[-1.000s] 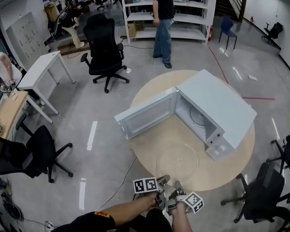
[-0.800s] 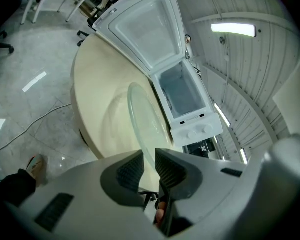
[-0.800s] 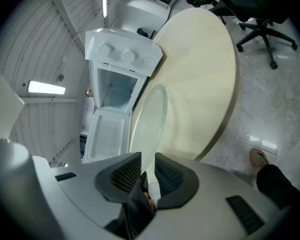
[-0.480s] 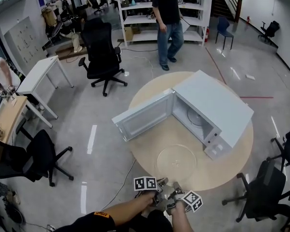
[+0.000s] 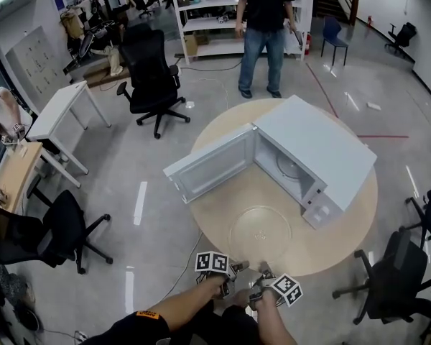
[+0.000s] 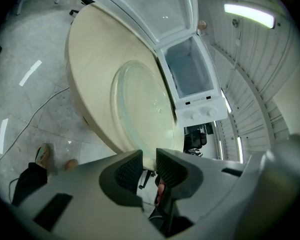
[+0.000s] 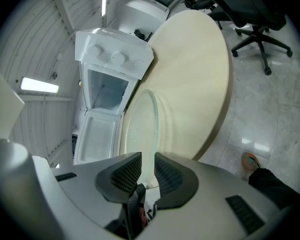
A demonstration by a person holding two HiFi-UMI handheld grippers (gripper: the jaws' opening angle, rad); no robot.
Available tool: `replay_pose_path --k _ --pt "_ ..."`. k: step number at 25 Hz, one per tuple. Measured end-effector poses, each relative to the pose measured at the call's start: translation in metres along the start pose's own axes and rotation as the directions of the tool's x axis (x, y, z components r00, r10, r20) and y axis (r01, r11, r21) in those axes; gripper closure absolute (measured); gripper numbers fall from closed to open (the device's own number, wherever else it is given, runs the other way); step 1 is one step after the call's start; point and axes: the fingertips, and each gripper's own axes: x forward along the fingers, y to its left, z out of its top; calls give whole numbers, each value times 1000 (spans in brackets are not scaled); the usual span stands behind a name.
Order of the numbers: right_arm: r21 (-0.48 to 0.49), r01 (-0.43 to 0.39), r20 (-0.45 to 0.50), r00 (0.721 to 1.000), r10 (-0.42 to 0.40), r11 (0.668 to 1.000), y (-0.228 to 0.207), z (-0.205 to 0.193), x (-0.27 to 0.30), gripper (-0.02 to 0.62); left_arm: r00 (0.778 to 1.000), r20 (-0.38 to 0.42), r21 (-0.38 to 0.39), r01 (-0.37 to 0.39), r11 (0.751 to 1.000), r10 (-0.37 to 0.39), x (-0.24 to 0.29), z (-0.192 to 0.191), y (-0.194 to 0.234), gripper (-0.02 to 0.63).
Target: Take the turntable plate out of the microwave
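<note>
A grey workshop floor surrounds a round pale wooden desk, with a black office chair close to its right edge and open floor to its left. On the desk a white microwave stands with its door swung wide. A faint round shape shows on its cavity floor, too small to make out. The clear glass turntable plate lies flat on the desk in front of the microwave, bare wood all round it, where it lay a second ago. Just off the near edge, the left claw is opening and the right claw stands slightly parted, both empty. The person beyond the desk has shifted rightward since then
</note>
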Motion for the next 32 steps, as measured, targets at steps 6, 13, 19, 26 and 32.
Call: replay_pose_path --k 6,13,19,26,32 --pt "-140 60 -39 997 -66 988 -7 4 -7 502 999 40 169 -10 986 3 -7 -4 -17 486" --pt "-399 97 -45 991 -125 912 0 10 -19 502 981 158 466 -178 867 117 -15 3 -34 488" --pt "-669 61 8 997 -74 741 46 24 -26 502 930 340 678 -346 648 141 -29 10 -68 537" --pt "-854 25 70 995 69 519 117 32 -41 514 867 498 734 -440 518 31 -60 27 -129 558" --pt "-926 30 108 977 185 377 171 28 -73 552 808 582 743 -482 463 -92 -104 21 -184 558"
